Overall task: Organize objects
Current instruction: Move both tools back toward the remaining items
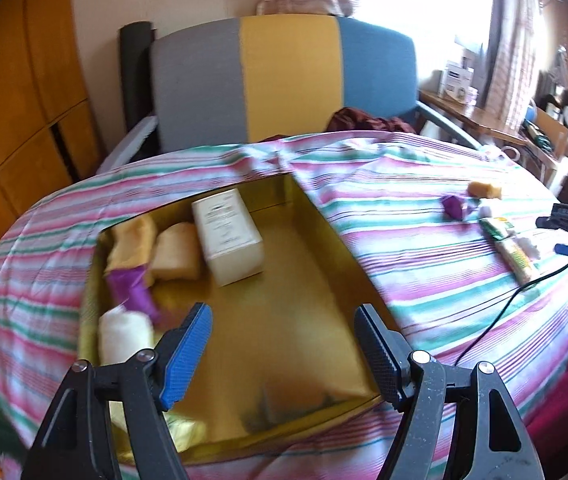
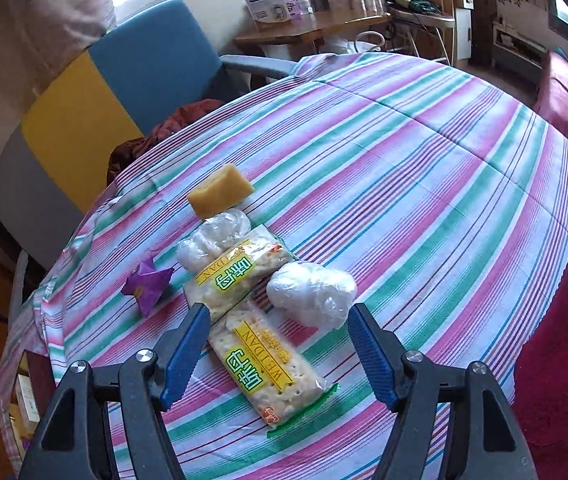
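Note:
A gold box [image 1: 323, 248] sits on the striped cloth. In it lie a white carton [image 1: 228, 236], two yellow cakes [image 1: 176, 252], a purple packet [image 1: 132, 288] and a white wrapped ball [image 1: 124, 332]. My left gripper [image 1: 284, 320] is open and empty above the box. My right gripper [image 2: 276, 320] is open and empty, just above two cracker packs [image 2: 264, 364] with the near one between its fingers. Around them lie a white wrapped ball [image 2: 311, 292], a second one [image 2: 212, 240], a yellow cake [image 2: 220, 192] and a purple packet [image 2: 148, 284].
A grey, yellow and blue chair [image 1: 284, 80] stands behind the table with a dark red cloth [image 1: 363, 120] on its seat. A wooden desk with boxes [image 2: 284, 12] is at the back. A black cable [image 1: 523, 292] trails over the cloth at right.

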The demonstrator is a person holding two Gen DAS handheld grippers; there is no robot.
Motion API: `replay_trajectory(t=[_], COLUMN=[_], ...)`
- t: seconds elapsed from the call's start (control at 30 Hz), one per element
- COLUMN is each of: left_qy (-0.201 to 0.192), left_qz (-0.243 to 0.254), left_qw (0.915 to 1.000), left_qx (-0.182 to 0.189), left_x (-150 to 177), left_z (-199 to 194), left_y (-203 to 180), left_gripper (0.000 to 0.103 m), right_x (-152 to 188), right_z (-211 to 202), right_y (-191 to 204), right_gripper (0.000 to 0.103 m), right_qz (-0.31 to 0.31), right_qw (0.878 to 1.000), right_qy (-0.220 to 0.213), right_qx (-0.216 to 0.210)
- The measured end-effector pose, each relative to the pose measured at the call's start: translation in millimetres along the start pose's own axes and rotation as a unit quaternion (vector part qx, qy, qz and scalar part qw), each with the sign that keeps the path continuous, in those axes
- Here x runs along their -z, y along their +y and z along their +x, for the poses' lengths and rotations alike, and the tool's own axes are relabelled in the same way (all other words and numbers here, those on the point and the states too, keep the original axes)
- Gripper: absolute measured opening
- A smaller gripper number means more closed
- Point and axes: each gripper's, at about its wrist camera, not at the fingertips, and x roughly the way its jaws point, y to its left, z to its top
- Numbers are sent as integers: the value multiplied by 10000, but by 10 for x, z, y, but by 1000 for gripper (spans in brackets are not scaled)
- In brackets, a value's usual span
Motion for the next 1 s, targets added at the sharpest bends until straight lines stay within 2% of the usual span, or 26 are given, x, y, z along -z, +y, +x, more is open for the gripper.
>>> replay_trajectory(t=[0.23,0.43,0.6,0.73,0.8,0.87,1.0], left_qy=[156,533,1036,1276,1369,1543,1790], left_qz=[425,430,104,-32,-85,-187,-408], left_qw=[9980,9928,9829,9784,9760,9721,9655], left_qx=[445,982,1517,1623,1689,1759,1846], left_x=[-301,-541,-784,-973,-1060,-1150,-1256], left_z=[240,546,933,1277,1429,1636,1968], left_y=[-542,-968,-1316,-1565,-1683,-1832,-2041], left_gripper=[74,74,73,68,59,54,54], right_x=[14,11,2,-4,-2,-1,7], right_z=[69,84,70,81,92,102,130], right_y=[19,-44,-57,-50,-58,-58,-42], right_gripper=[73,73,73,73,73,73,73], right_qz=[67,270,333,357,381,394,401], right_qw=[9997,9988,9982,9975,9969,9963,9950], right_qy=[181,279,301,355,410,458,556], right_qx=[-168,-291,-395,-490,-553,-608,-723])
